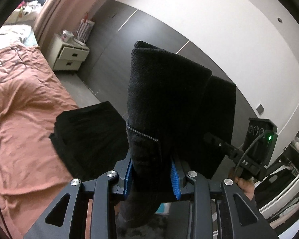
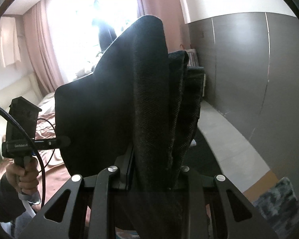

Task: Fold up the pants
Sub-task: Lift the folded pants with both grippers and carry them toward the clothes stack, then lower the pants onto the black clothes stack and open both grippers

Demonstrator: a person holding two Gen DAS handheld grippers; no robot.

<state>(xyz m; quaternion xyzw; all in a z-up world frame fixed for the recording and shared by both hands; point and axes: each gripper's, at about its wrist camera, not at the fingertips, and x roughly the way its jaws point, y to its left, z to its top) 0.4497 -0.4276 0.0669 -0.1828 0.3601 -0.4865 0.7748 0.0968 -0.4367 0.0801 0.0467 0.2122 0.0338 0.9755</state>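
A bed covered by a wrinkled rust-pink sheet is seen at the left, with a cream two-drawer bedside cabinet set beside it on a grey floor. Dark grey wardrobe panels are ranged along the wall under a white ceiling. Strong daylight is admitted through a window framed by dusty pink curtains
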